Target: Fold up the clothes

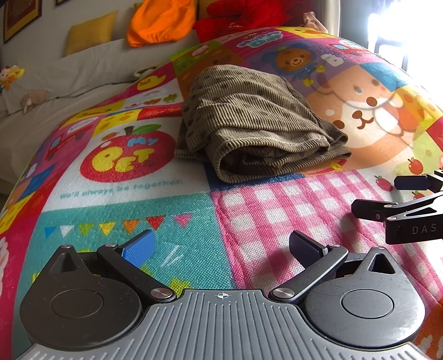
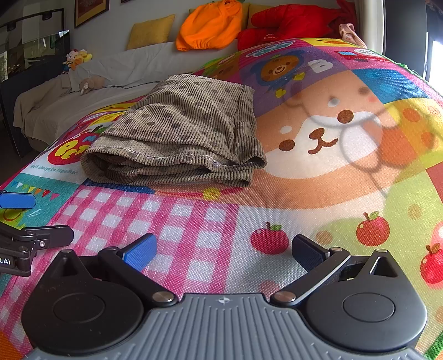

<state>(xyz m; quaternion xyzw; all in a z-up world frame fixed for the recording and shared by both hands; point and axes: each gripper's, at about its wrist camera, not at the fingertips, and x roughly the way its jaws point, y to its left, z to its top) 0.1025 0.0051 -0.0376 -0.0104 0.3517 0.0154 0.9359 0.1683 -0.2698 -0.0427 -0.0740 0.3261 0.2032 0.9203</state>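
A brown corduroy garment with dark dots (image 1: 249,121) lies folded into a thick bundle on the colourful cartoon play mat (image 1: 138,216); in the right wrist view the same garment (image 2: 182,130) sits left of centre, its hemmed edge facing me. My left gripper (image 1: 221,249) is open above the mat, well short of the garment, nothing between its fingers. My right gripper (image 2: 223,250) is open too, over the pink check and apple prints, apart from the cloth. The right gripper's black fingers (image 1: 371,209) show at the left view's right edge; the left gripper's fingers (image 2: 44,235) show at the right view's left edge.
Behind the mat a sofa under a pale sheet (image 2: 83,91) holds a yellow cushion (image 2: 151,31), an orange bundle (image 2: 210,25), a red plush item (image 2: 290,22) and small soft toys (image 2: 76,58). Bright window light (image 1: 401,27) glares at the far right.
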